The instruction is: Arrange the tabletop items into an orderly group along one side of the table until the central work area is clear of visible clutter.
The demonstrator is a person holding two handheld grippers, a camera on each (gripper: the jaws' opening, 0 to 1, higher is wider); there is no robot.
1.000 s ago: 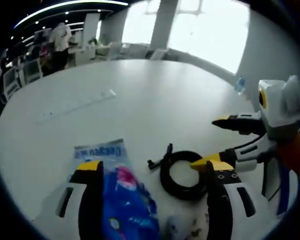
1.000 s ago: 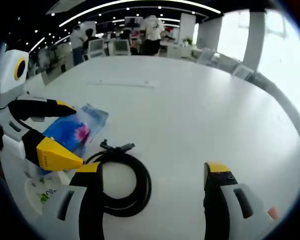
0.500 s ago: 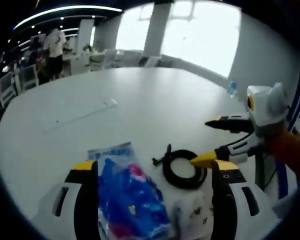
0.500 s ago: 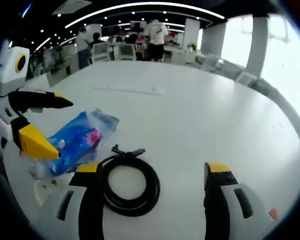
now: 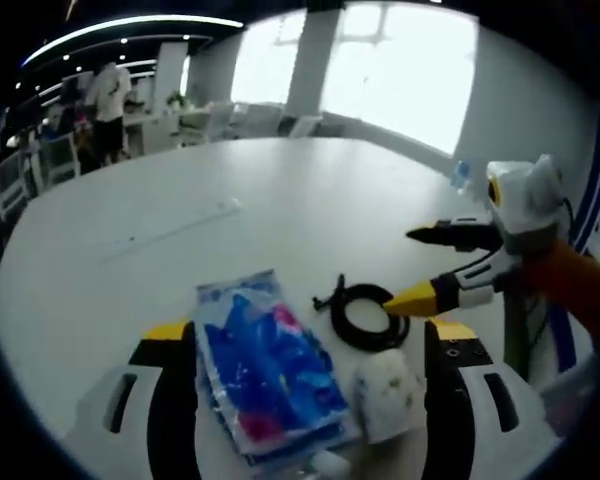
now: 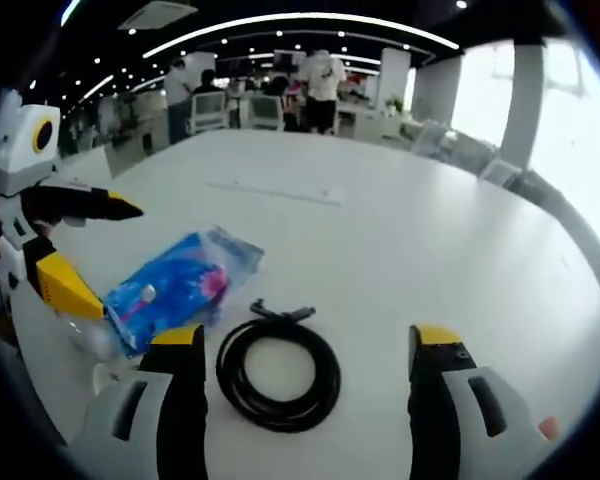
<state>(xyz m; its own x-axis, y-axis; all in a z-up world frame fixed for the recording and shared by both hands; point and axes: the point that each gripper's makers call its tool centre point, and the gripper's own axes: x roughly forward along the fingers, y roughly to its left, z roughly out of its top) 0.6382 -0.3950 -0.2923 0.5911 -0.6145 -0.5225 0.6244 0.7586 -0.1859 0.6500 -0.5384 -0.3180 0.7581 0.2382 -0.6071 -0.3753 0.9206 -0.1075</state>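
Big white table [image 6: 440, 230], rounded at the edge. On it lies a blue and pink plastic packet [image 5: 270, 375], and just beside that a coiled black cable [image 6: 278, 372] with its plug end poking out. A small whitish bag [image 5: 387, 392] sits by the packet, and further back a long clear ruler [image 6: 276, 191] lies flat.

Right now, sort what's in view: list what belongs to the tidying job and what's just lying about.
Job items:
blue packet
black coiled cable
small white pouch
clear ruler

Just there:
water bottle at the table's far edge
office desks and monitors
people standing behind
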